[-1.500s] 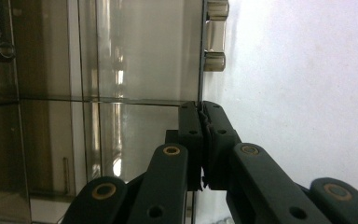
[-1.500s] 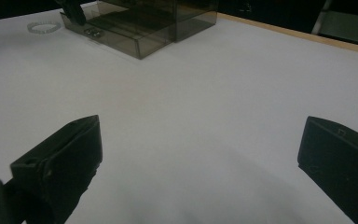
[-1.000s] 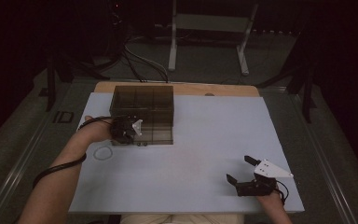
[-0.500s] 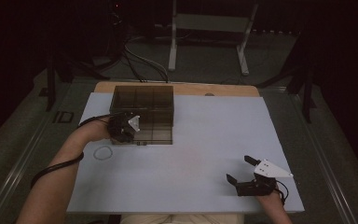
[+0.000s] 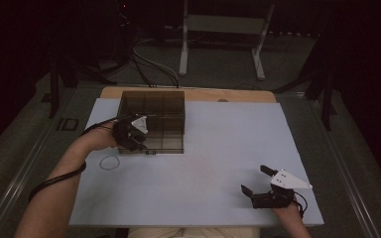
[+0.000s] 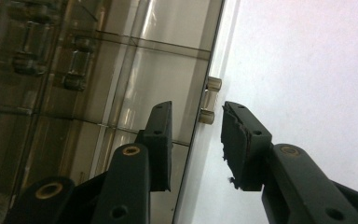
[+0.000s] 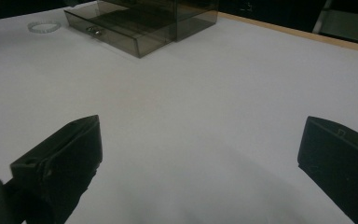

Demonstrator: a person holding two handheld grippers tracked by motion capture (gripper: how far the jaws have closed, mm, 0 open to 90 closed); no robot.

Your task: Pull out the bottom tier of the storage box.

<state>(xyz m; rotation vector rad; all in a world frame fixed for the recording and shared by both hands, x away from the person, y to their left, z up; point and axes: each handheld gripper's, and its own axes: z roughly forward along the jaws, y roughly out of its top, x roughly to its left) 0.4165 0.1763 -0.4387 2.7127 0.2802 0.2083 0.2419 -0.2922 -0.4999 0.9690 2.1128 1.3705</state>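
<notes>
On my left, the left gripper (image 5: 138,140) sits at the near left corner of the smoked plastic drawer box (image 5: 154,106), and its jaws have just been opening; they stand apart around the drawer's front edge, pads not pressing, the small metal knob (image 6: 209,100) just beyond them. A clear ring (image 5: 109,162) lies on the white table (image 5: 203,163) near my forearm. Far right, my right gripper (image 5: 257,182) rests wide apart on bare table.
</notes>
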